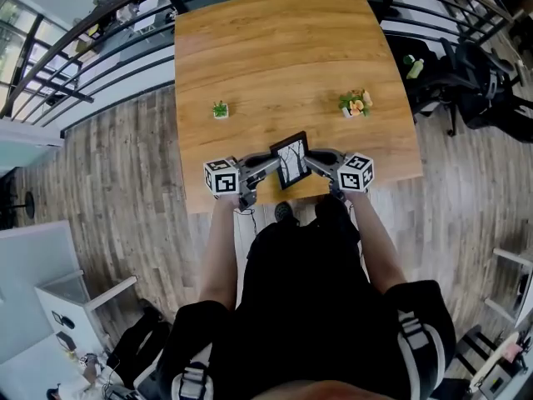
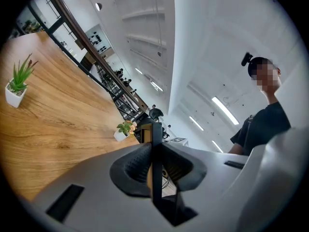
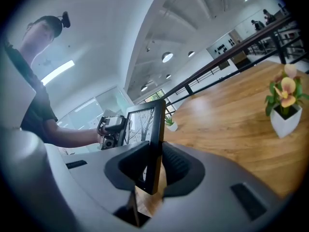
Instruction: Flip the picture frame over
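A small black picture frame (image 1: 292, 159) with a bare-tree print is held upright over the near edge of the wooden table (image 1: 283, 48). My left gripper (image 1: 274, 164) is shut on its left edge and my right gripper (image 1: 314, 163) is shut on its right edge. In the left gripper view the picture frame (image 2: 156, 134) shows edge-on, pinched between the dark pads of my left gripper (image 2: 155, 164). In the right gripper view the picture frame (image 3: 153, 124) shows its printed face turned left, clamped in my right gripper (image 3: 153, 166), with the left gripper (image 3: 110, 129) beyond it.
A small green plant in a white pot (image 1: 220, 110) stands left of centre on the table. A white pot of orange flowers (image 1: 356, 103) stands to the right. A black railing (image 1: 100, 48) runs behind the table, and dark bags (image 1: 475, 82) lie at the right.
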Demonstrator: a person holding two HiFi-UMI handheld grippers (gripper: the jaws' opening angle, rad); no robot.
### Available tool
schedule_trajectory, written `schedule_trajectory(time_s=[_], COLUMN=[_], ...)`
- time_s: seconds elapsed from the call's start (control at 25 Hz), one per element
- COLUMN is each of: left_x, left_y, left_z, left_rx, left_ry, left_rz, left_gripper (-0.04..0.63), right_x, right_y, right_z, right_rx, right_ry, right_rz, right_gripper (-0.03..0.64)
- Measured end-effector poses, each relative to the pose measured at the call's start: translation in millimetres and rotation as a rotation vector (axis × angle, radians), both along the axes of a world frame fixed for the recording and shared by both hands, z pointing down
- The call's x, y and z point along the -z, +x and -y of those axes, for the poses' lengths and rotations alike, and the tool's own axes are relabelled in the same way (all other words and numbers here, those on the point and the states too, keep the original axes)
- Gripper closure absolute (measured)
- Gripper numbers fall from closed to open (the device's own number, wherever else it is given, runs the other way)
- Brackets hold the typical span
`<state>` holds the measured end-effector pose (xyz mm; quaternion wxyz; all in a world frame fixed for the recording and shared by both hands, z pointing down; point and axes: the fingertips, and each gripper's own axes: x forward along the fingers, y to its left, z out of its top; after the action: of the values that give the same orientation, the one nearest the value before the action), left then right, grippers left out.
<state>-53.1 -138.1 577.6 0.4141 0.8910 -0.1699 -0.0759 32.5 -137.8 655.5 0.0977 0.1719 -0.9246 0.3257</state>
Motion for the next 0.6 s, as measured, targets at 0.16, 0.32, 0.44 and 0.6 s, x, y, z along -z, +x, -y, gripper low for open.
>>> schedule_trajectory(time_s=[0.16, 0.32, 0.44, 0.6], left_x=[-12, -25, -30, -37], left_y=[-6, -10, -11, -13], left_z=[10, 16, 20, 28], left_rx=[0.079, 0.129, 0.16, 0.198], left_ry=[-0.025, -0.052, -0.065, -0.066], left_rz=[0.035, 0.084, 0.096, 0.137], left_gripper=[0.518, 0.52, 0.518, 0.517], right_x=[-4, -11, -14, -19], right_y=[1, 1, 2, 2], right_z=[4, 6, 6, 7], right_rx=[-0.075, -0.132, -0.172, -0.221], right_ry=[0.006, 0.002, -0.008, -0.019], right_rz=[-0.04, -0.079, -0.09, -0.102], right_gripper=[0.526, 0.528, 0.528, 0.528])
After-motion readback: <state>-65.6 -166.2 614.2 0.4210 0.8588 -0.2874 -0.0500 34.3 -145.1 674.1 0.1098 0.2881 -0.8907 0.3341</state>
